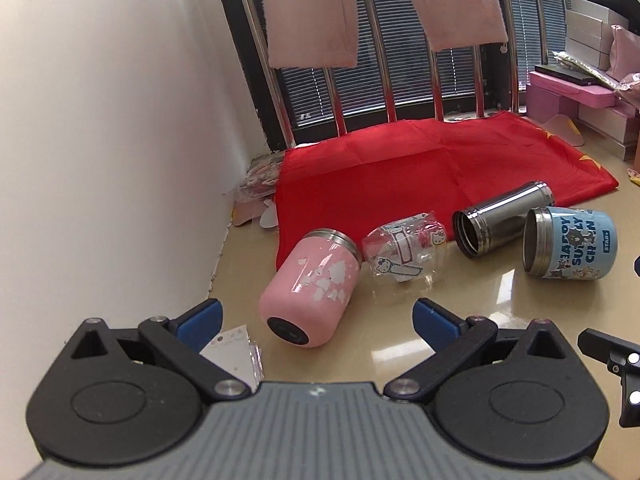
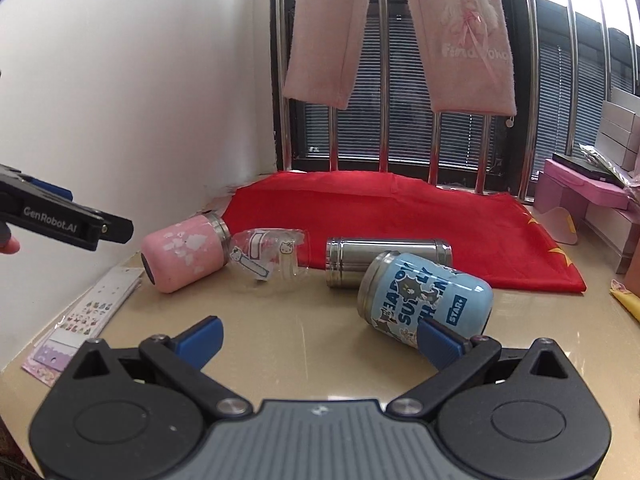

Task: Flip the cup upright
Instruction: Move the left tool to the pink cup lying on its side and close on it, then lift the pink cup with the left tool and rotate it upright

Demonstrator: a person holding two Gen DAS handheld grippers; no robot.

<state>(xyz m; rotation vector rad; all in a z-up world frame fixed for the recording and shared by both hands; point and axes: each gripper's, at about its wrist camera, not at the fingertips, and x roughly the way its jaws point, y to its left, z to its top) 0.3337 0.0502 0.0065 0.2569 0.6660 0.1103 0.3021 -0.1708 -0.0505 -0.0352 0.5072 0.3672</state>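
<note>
Several cups lie on their sides on a beige table (image 1: 460,312). A pink cup (image 1: 308,286) lies base toward me, just ahead of my open, empty left gripper (image 1: 318,316). A clear cup (image 1: 402,250) with cartoon stickers lies beside it, then a steel cup (image 1: 502,218) and a blue cup (image 1: 570,244). In the right wrist view the blue cup (image 2: 424,294) lies just ahead of my open, empty right gripper (image 2: 320,338), touching its right fingertip (image 2: 434,338). The pink cup (image 2: 184,252), clear cup (image 2: 268,256) and steel cup (image 2: 388,256) lie farther back.
A red cloth (image 2: 400,224) covers the back of the table below a barred window with pink towels (image 2: 460,36). A white wall (image 1: 112,140) runs along the left. Sticker sheets (image 2: 92,312) lie at the left edge. Pink boxes (image 2: 580,196) stand at right. The left gripper (image 2: 64,220) shows at far left.
</note>
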